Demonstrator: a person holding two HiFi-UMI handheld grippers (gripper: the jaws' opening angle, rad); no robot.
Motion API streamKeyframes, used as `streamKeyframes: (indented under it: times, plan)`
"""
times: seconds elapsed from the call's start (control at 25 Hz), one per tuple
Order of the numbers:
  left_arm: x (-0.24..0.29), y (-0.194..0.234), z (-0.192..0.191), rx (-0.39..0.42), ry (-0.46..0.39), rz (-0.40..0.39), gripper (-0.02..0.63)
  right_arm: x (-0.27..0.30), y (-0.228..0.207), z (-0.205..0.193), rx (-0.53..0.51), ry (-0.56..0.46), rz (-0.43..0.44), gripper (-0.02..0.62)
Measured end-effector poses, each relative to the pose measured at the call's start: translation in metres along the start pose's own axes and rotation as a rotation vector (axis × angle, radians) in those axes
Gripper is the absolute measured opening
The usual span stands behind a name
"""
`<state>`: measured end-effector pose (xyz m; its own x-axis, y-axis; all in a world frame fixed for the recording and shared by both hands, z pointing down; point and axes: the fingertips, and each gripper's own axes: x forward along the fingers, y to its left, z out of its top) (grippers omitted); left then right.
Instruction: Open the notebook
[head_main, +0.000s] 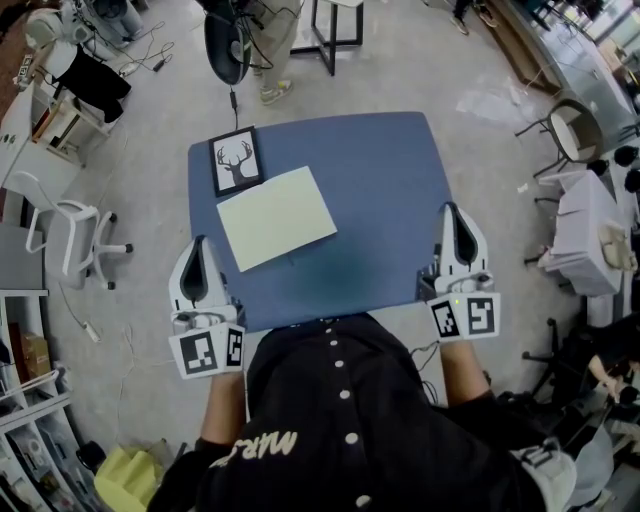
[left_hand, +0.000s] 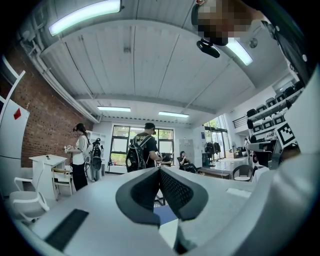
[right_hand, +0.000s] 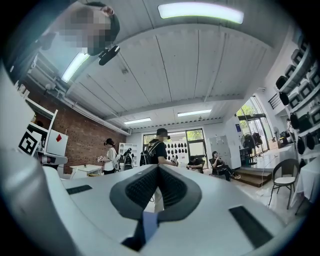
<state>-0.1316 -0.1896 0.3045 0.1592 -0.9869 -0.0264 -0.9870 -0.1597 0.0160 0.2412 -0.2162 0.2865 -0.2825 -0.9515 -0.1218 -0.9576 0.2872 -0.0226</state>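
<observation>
A closed notebook (head_main: 275, 217) with a pale cream cover lies slightly askew on the left half of the blue table (head_main: 380, 190). My left gripper (head_main: 199, 246) hovers at the table's near-left corner, just short of the notebook and apart from it. Its jaws are shut with nothing between them, and the left gripper view shows its pads (left_hand: 172, 190) pressed together and pointing level into the room. My right gripper (head_main: 451, 209) hangs off the table's right edge, far from the notebook. The right gripper view shows its pads (right_hand: 142, 187) meeting, with nothing held.
A black-framed antler picture (head_main: 237, 160) rests at the table's far-left corner, touching the notebook's far corner. A white chair (head_main: 70, 235) stands to the left, a round chair (head_main: 572, 130) and a draped stand (head_main: 585, 235) to the right. People (left_hand: 145, 150) stand across the room.
</observation>
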Motion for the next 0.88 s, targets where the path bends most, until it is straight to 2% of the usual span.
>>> streamKeyframes:
  times: [0.88]
  plan:
    - [-0.010, -0.019, 0.006, 0.034, -0.007, -0.015, 0.003, -0.012, 0.001, -0.005, -0.005, 0.013, 0.021, 0.003]
